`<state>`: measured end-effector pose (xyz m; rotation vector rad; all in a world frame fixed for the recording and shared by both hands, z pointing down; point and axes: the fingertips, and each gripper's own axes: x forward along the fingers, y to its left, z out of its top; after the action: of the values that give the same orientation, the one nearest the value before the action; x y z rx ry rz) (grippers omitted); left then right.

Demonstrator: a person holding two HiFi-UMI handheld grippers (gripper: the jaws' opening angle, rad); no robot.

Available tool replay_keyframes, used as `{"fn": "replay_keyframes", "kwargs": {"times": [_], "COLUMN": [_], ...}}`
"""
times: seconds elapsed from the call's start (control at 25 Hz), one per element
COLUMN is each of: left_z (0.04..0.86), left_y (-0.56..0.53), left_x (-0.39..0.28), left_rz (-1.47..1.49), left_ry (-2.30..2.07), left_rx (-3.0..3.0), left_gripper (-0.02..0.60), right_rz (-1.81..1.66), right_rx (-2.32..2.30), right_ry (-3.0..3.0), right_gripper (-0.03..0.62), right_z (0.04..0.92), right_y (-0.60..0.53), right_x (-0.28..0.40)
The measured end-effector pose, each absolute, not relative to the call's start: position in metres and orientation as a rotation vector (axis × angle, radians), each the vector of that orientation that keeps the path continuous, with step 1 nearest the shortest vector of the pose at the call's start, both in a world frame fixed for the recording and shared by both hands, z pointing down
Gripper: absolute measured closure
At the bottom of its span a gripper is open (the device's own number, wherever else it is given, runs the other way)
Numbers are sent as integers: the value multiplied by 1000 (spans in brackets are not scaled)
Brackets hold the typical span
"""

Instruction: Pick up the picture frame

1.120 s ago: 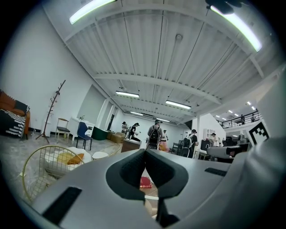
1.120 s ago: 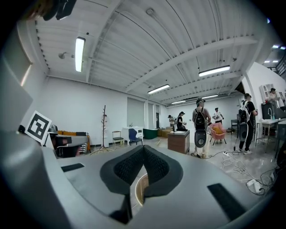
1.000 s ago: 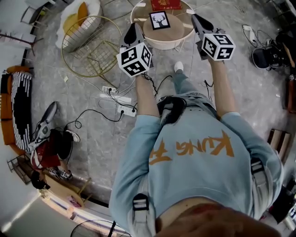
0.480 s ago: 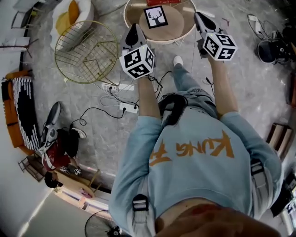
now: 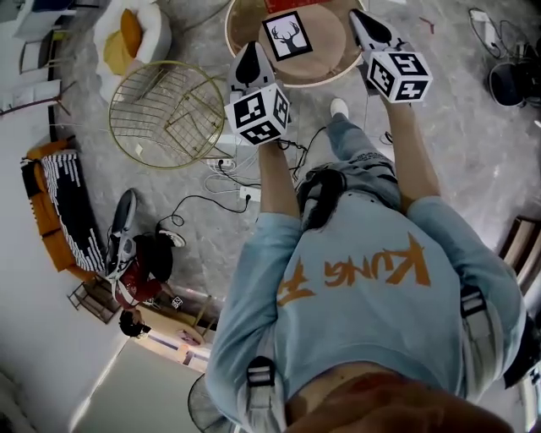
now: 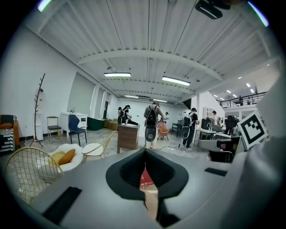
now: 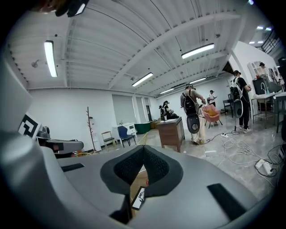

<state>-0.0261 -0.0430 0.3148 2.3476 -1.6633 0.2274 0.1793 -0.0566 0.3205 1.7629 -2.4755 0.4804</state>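
Note:
The picture frame [image 5: 286, 35], black-edged with a deer silhouette on white, lies on the round wooden table [image 5: 331, 71] at the top of the head view. My left gripper [image 5: 248, 51] is shut and empty, with its tip at the table's near-left rim, left of the frame. The right gripper [image 5: 362, 19] is also shut and empty, over the table's right edge, right of the frame. In the right gripper view a slice of the frame [image 7: 138, 198] shows below the closed jaws [image 7: 144, 147]. The left gripper view shows closed jaws [image 6: 145, 150] with a red item [image 6: 145, 179] beyond.
A red item [image 5: 292, 5] lies on the table behind the frame. A gold wire basket table [image 5: 165, 114], a white chair with a yellow cushion [image 5: 127, 34] and a power strip with cables [image 5: 224, 165] are on the floor at left. Several people stand far off [image 6: 152, 125].
Both grippers have travelled forward with the person towards the round table. They now flank the picture frame, which sits closer in the head view. Jaws stayed shut.

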Motion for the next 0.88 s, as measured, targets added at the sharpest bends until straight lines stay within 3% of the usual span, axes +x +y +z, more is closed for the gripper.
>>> {"fn": "replay_keyframes", "kwargs": {"times": [0.44,0.64,0.88], "left_z": [325,351,395], "left_y": [-141,-163,-188], "left_x": [-41,-69,-67], "left_rz": [255,301,325], "left_ry": [-1744,-1741,-1644], "left_rx": [2218,2150,2130], "left_gripper": [563,563,563], "right_rz": [520,591,639], "right_rx": [1606,1531,1580], "right_ry": [-2556,-2550,-2449], "right_gripper": [595,595,595], "right_z": [320,351,387], "right_y": [-192,-215,-226], "right_x": [157,123,132]}}
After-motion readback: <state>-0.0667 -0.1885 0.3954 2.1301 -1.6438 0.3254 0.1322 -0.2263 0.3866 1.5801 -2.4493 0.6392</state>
